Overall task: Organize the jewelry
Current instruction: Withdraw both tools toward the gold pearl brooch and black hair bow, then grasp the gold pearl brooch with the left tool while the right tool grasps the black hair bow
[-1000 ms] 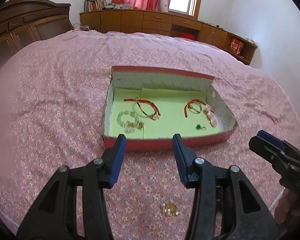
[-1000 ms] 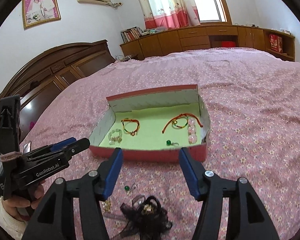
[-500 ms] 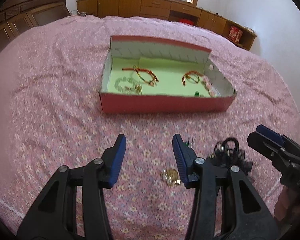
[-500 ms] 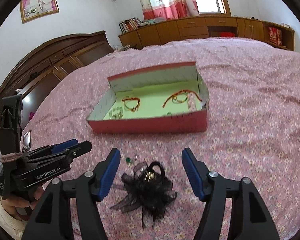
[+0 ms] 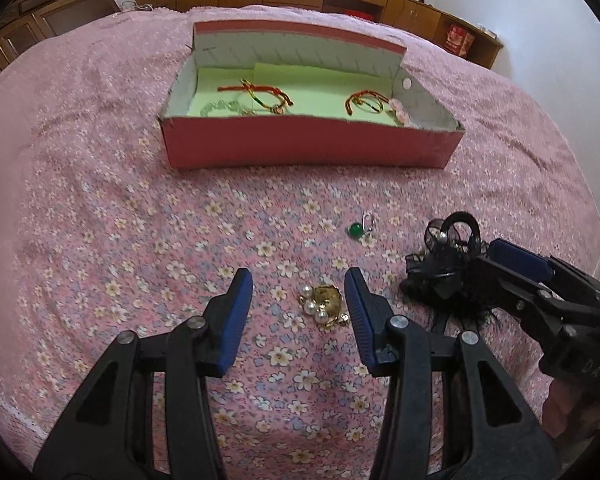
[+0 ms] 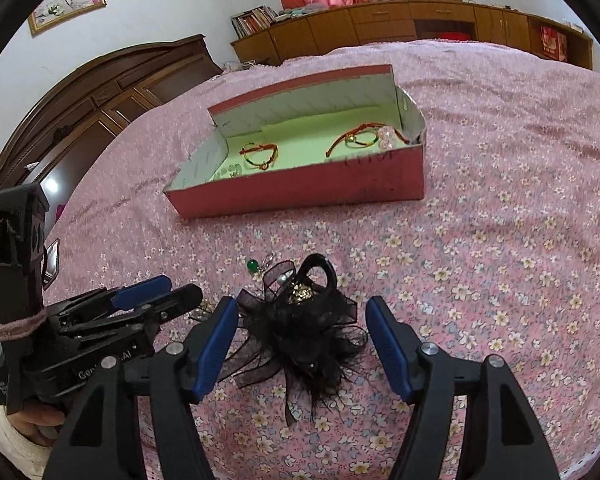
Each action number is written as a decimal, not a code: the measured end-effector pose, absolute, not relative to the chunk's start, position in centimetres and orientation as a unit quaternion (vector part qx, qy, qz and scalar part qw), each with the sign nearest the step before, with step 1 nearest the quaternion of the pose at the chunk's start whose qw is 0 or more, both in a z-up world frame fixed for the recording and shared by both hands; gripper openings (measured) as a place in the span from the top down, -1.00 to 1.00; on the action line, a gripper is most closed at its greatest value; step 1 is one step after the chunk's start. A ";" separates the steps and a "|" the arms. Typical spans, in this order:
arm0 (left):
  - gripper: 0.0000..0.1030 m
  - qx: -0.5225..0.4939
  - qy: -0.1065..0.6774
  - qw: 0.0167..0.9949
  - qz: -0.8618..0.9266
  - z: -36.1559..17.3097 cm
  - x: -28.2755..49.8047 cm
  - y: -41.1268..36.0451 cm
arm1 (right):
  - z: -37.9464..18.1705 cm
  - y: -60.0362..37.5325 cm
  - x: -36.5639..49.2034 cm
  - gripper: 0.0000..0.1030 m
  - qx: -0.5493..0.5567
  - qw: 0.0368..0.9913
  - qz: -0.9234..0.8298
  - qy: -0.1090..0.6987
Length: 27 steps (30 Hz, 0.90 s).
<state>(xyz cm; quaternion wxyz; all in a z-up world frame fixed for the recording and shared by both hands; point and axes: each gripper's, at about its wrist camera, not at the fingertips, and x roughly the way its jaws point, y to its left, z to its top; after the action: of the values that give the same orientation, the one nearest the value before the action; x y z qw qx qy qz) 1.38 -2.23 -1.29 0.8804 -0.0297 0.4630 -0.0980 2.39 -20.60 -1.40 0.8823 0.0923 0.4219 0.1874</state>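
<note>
- Left gripper: open, nothing held, tilted down at the bed.
- Gold brooch with pearls: flat on the bedspread, between the 2 blue pads but off centre, just beside the right-hand pad and clear of the left-hand one; no contact visible.
- Right gripper: open, jaws just widened further, straddling the black hair bow without pressing on it.
- Hair bow: on the bed directly ahead of the right gripper, loop end pointing toward the box, feathered tail trailing back toward the camera; long axis roughly in line with the gripper, so a squeeze would cross its narrower width.
- Green bead earring: loose on the bed, beyond both grippers, between the hair bow and the brooch and nearer the box.
- Red box: well beyond all 3 loose pieces, open top, green lining; red cord bracelets, a clear bead bracelet and pink beads already inside.
- Nearer hand per piece: left for the brooch, right for the hair bow; earring about equally placed, slightly closer to the right.
- Likely next: a small shift of the left gripper toward its right to centre the brooch, then a close; the low, flat brooch looks prone to slipping out or catching the cloth.
- Soft net and feathers on the hair bow: probably a loose hold unless the pads meet its firm middle.
</note>
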 end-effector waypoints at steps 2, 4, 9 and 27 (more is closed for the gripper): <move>0.23 -0.030 0.466 0.878 -0.102 -1.6 1.4 -2.4 | -1.6 -20.5 2.5 -0.33 0.091 0.881 0.187 0.424; 0.23 -0.029 0.471 0.876 -0.104 -2.0 1.5 -2.6 | -1.9 -20.5 2.6 -0.33 0.093 0.879 0.186 0.429; 0.25 -0.023 0.476 0.872 -0.108 -2.9 1.5 -3.1 | -2.8 -20.5 3.1 -0.33 0.102 0.872 0.186 0.442; 0.91 -0.041 0.466 0.876 -0.119 -2.7 1.4 -2.4 | -3.9 -20.1 3.8 -0.33 0.125 0.861 0.204 0.449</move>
<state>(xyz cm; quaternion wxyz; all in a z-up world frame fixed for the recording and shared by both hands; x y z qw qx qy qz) 1.38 -2.40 -2.71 0.8757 -0.0406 0.4662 -0.1188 3.79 -20.11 -3.89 0.8609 0.1249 0.4490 0.2043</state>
